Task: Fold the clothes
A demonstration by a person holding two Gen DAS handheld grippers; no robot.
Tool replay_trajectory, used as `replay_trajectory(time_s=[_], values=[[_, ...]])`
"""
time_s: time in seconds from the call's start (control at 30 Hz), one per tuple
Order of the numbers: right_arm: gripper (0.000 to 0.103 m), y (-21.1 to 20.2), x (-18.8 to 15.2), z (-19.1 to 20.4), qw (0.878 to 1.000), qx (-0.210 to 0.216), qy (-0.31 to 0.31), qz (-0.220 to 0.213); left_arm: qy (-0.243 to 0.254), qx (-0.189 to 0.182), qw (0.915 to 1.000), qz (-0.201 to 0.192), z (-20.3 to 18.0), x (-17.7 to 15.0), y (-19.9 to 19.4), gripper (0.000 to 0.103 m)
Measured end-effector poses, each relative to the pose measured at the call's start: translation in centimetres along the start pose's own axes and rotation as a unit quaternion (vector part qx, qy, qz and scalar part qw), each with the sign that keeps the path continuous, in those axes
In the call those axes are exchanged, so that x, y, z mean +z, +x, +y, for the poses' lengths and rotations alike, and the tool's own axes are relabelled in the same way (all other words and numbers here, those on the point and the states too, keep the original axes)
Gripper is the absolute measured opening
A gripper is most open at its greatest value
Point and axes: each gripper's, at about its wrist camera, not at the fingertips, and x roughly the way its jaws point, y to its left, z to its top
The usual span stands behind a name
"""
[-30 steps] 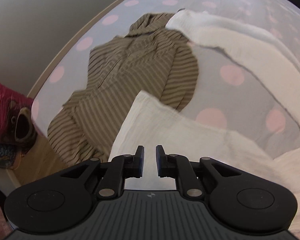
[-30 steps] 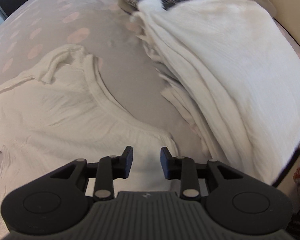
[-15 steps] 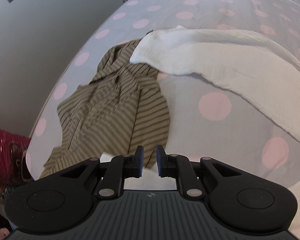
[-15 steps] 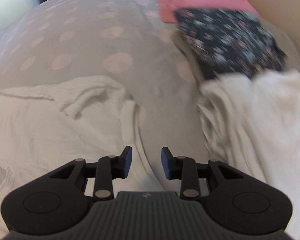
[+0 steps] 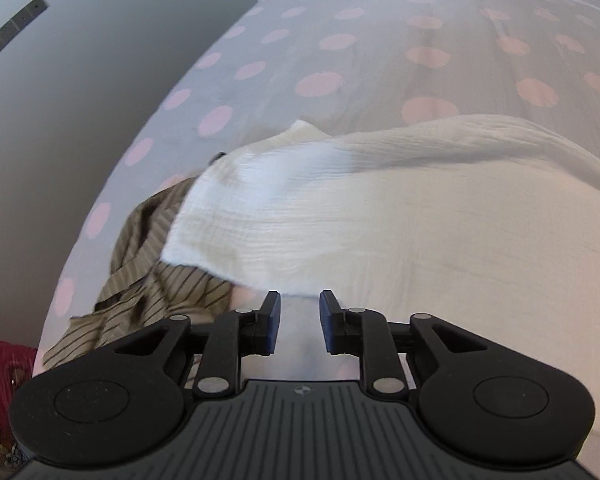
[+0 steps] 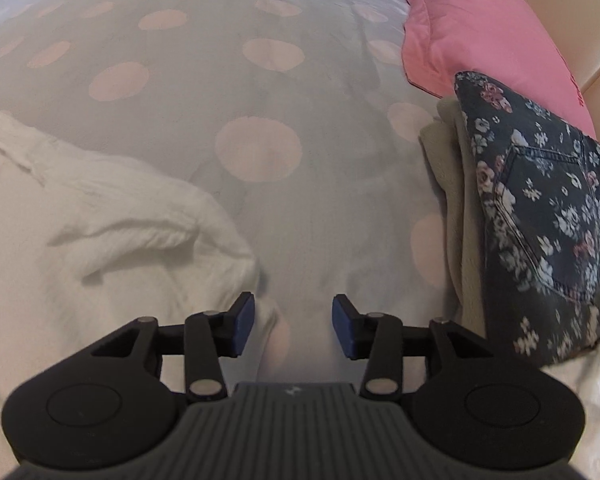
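A white crinkled garment (image 5: 380, 216) lies spread on the grey bedspread with pink dots (image 5: 380, 52). One end of it overlaps an olive striped shirt (image 5: 148, 276) near the bed's left edge. My left gripper (image 5: 299, 322) hovers open just before the white garment's near edge, nothing between its fingers. In the right wrist view the same white garment (image 6: 100, 232) fills the left side. My right gripper (image 6: 293, 326) is open beside its bunched edge, holding nothing.
A dark floral denim piece (image 6: 540, 216) rests on beige cloth (image 6: 456, 184) at the right, with a pink pillow (image 6: 472, 28) behind. A grey wall (image 5: 80, 80) borders the bed's left edge. A red bag (image 5: 0, 372) sits low at the left.
Both grippers have moved forward over the bed. The left one now faces the white garment's end rather than the striped shirt. The right jaws have widened and the white pile at right has left view.
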Motion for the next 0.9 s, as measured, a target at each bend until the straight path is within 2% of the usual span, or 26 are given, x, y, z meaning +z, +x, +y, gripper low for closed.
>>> replay_trajectory(time_s=[0.2, 0.27, 0.37, 0.43, 0.47, 0.5, 0.57, 0.67, 0.83, 0.9], values=[[0.050, 1.5, 0.8, -0.3, 0.999, 0.035, 0.027, -0.018, -0.050, -0.022, 0.9982, 0.022, -1.5, 2.5, 4.5, 0.022], [0.052, 1.6, 0.9, -0.2, 0.999, 0.033, 0.034, -0.021, -0.067, -0.030, 0.9969, 0.029, -1.9, 3.3, 6.1, 0.022], [0.051, 1.5, 1.0, 0.1, 0.998, 0.021, 0.046, -0.022, -0.131, -0.074, 0.9885, 0.013, -0.9, 3.2, 6.3, 0.022], [0.033, 1.4, 1.1, 0.2, 0.998, 0.013, 0.053, -0.023, -0.181, -0.119, 0.9762, 0.008, 0.0, 3.0, 6.4, 0.022], [0.007, 1.3, 1.1, 0.3, 0.998, 0.009, 0.057, -0.023, -0.206, -0.143, 0.9680, 0.007, 0.5, 2.9, 6.4, 0.022], [0.000, 1.3, 1.2, 0.4, 0.998, 0.005, 0.061, -0.024, -0.219, -0.146, 0.9648, 0.006, 0.6, 2.9, 6.4, 0.022], [0.000, 1.2, 1.3, 0.5, 0.997, -0.003, 0.068, -0.025, -0.224, -0.114, 0.9679, 0.006, 0.1, 3.1, 6.2, 0.004], [0.000, 0.9, 1.4, 0.6, 0.996, -0.020, 0.081, -0.025, -0.217, -0.085, 0.9724, -0.009, -0.1, 3.0, 4.9, 0.003], [0.000, -2.4, 1.3, -2.1, 0.986, -0.104, 0.119, -0.047, -0.190, -0.074, 0.9789, -0.017, 1.2, 1.7, 2.0, 0.002], [0.000, -3.3, 0.7, -3.6, 0.986, -0.085, 0.138, -0.046, -0.163, -0.074, 0.9838, -0.013, 1.4, 1.2, 1.4, 0.002]])
